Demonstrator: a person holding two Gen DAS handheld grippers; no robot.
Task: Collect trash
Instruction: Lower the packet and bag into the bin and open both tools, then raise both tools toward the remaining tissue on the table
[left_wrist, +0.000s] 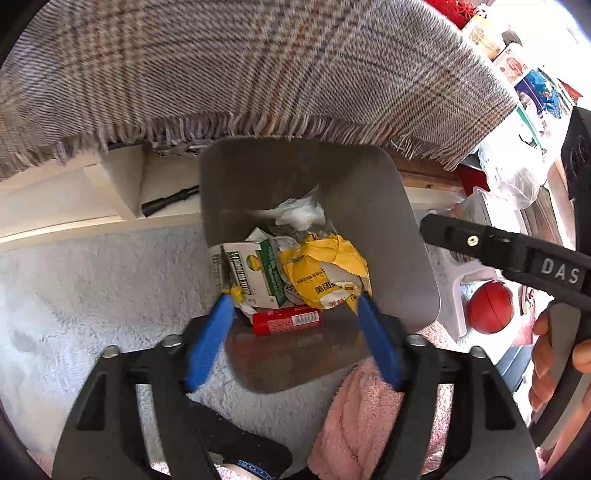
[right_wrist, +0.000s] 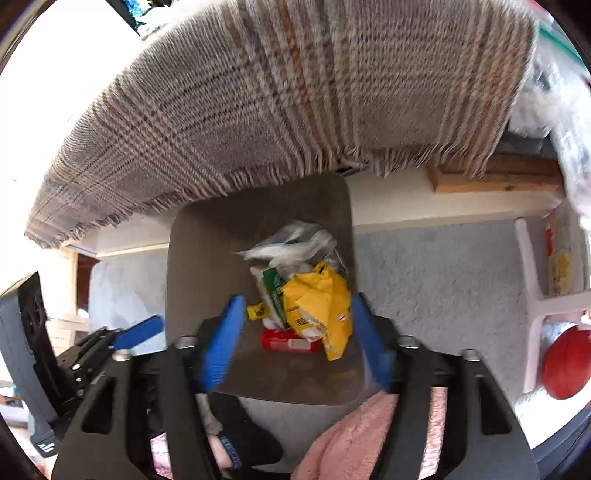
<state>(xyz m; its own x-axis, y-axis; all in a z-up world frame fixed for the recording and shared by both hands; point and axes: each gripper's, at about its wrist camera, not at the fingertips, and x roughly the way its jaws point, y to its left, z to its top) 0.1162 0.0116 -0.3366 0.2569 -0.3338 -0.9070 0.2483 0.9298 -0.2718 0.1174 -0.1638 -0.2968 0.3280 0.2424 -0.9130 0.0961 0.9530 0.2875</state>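
Note:
A grey trash bin (left_wrist: 388, 229) stands on the carpet below the table; it also shows in the right wrist view (right_wrist: 199, 266). Inside lie a yellow wrapper (left_wrist: 325, 273) (right_wrist: 321, 310), a green-and-white carton (left_wrist: 255, 273) (right_wrist: 273, 291), a red packet (left_wrist: 286, 321) (right_wrist: 288, 341) and clear plastic (left_wrist: 295, 212) (right_wrist: 291, 240). My left gripper (left_wrist: 293, 299) is open and empty above the bin's near rim. My right gripper (right_wrist: 297, 301) is open and empty above the bin; it also shows at the right of the left wrist view (left_wrist: 517, 254).
A plaid cloth (left_wrist: 240, 66) (right_wrist: 277, 103) hangs off the table over the bin's far side. A red ball (left_wrist: 489, 306) (right_wrist: 565, 369) lies right by a white plastic frame (right_wrist: 532, 306). My pink-trousered legs (left_wrist: 362, 413) are near the bin. A black tube (left_wrist: 170, 199) lies left.

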